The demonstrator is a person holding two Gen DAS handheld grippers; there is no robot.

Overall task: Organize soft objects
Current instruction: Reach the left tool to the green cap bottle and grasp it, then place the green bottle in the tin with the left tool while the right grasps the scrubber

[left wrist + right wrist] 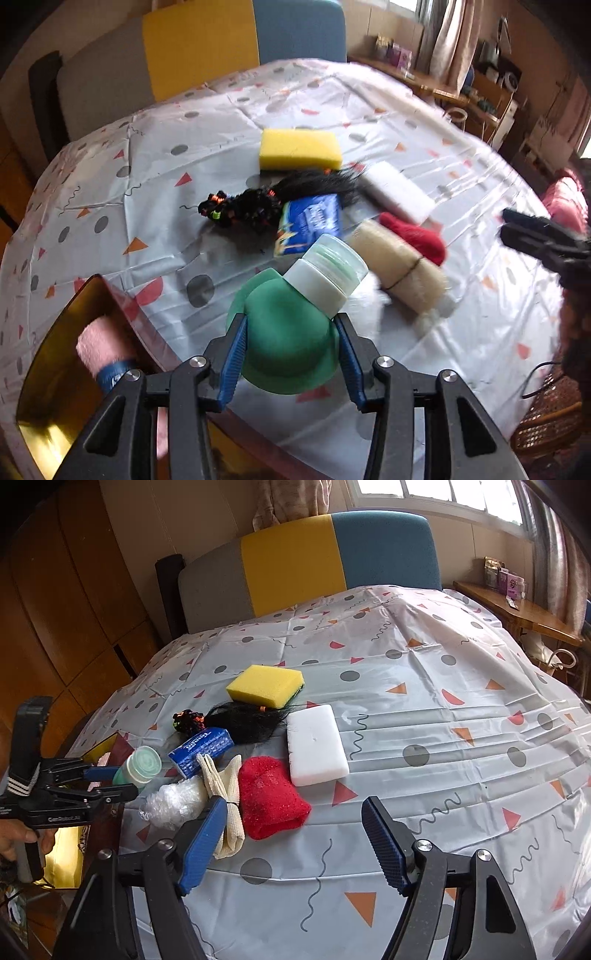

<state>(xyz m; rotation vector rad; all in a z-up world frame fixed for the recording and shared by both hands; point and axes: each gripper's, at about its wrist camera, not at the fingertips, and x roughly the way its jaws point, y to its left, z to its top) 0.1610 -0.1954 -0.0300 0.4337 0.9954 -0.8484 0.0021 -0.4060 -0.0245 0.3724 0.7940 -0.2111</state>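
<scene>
My left gripper [291,323] is shut on a soft green bottle [295,358] with a white collar and a pale cap, held above the table's near left edge. From the right wrist view, that gripper [110,781] and the bottle [142,766] are at the far left. On the tablecloth lie a yellow sponge [266,685], a black hairpiece with hair ties [236,722], a blue tissue pack [201,751], a white foam block [317,746], a red cloth [271,797], a tied beige cloth roll [225,794] and crumpled clear plastic [173,805]. My right gripper [295,808] hangs open just short of the red cloth, holding nothing.
A gold-lined box [55,369] with a pink towel [103,347] inside sits under my left gripper at the table's left edge. A grey, yellow and blue chair [295,565] stands behind the table. A wicker basket [546,421] is at the lower right.
</scene>
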